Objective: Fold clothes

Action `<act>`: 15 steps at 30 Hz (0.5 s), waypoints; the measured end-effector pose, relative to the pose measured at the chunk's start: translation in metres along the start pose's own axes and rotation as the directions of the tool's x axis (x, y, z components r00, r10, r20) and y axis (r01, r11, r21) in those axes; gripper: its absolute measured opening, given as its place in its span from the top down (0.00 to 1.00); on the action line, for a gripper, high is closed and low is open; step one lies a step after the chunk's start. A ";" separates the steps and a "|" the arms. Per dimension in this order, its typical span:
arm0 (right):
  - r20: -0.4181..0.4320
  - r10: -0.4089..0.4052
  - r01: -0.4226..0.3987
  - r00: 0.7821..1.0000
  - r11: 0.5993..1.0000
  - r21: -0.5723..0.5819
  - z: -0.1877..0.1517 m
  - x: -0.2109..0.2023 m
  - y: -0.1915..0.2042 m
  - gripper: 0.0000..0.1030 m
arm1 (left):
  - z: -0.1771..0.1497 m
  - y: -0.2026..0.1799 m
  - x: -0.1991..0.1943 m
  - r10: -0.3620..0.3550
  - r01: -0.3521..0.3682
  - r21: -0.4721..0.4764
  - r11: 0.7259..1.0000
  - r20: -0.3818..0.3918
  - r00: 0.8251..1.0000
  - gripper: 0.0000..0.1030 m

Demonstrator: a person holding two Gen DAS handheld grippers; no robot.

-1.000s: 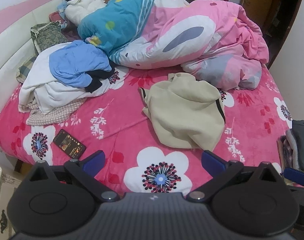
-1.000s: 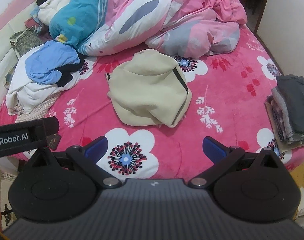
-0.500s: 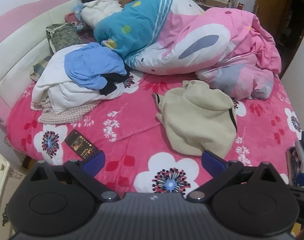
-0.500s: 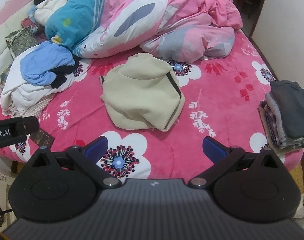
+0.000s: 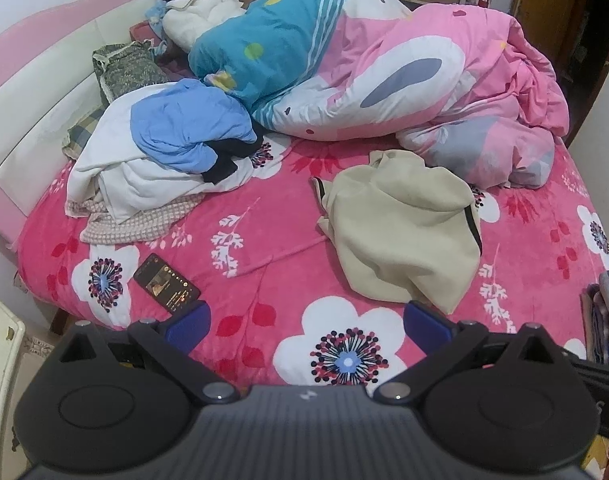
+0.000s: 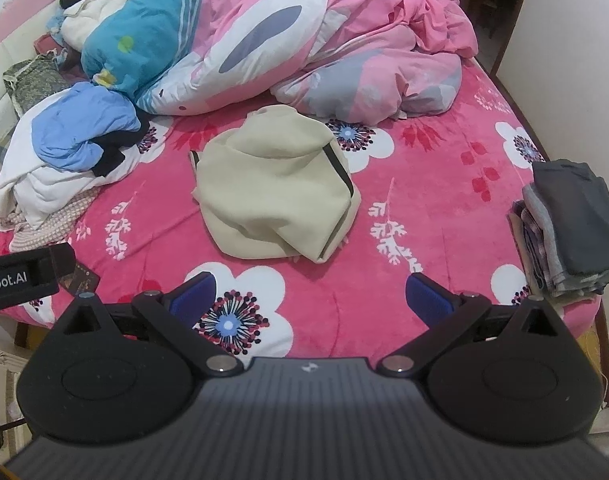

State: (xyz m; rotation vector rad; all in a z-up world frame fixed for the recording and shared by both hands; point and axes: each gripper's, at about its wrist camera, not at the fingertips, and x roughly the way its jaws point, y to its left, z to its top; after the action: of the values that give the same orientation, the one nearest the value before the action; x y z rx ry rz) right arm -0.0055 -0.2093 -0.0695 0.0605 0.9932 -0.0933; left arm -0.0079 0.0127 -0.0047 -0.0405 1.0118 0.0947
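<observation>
Left wrist view has your left gripper (image 5: 306, 322) hanging over the near edge of the bed (image 5: 288, 240), blue pads spread wide with nothing between them. Same deal on your right gripper (image 6: 310, 296): fingers wide apart, holding nothing. The beige garment (image 6: 274, 190) is lying crumpled in the middle of the bed, well clear of both grippers, just in front of the big pink quilt (image 6: 344, 40). You've got the unfolded clothes pile (image 5: 160, 152) toward the left edge by the headboard, and a folded stack (image 6: 564, 228) sitting at the right edge. A phone (image 5: 166, 282) lies face up near the left front corner, just beside your left gripper's pad.
</observation>
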 end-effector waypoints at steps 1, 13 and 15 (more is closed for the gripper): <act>0.000 0.000 0.000 1.000 1.000 -0.001 0.000 0.000 0.000 0.01 | 0.000 0.000 0.000 0.000 0.000 -0.001 1.000 -0.002 1.000 0.00; 0.002 -0.011 0.011 1.000 1.000 -0.016 -0.005 -0.001 0.007 0.01 | -0.003 0.003 0.001 -0.005 0.004 -0.014 1.000 -0.012 1.000 0.00; 0.000 -0.011 0.011 1.000 1.000 -0.017 -0.005 -0.001 0.007 0.01 | -0.004 0.004 0.002 -0.006 0.005 -0.015 1.000 -0.016 1.000 0.00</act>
State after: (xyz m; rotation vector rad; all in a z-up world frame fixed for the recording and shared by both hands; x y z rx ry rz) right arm -0.0090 -0.2017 -0.0713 0.0395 0.9940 -0.0952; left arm -0.0109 0.0166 -0.0082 -0.0578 1.0270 0.0971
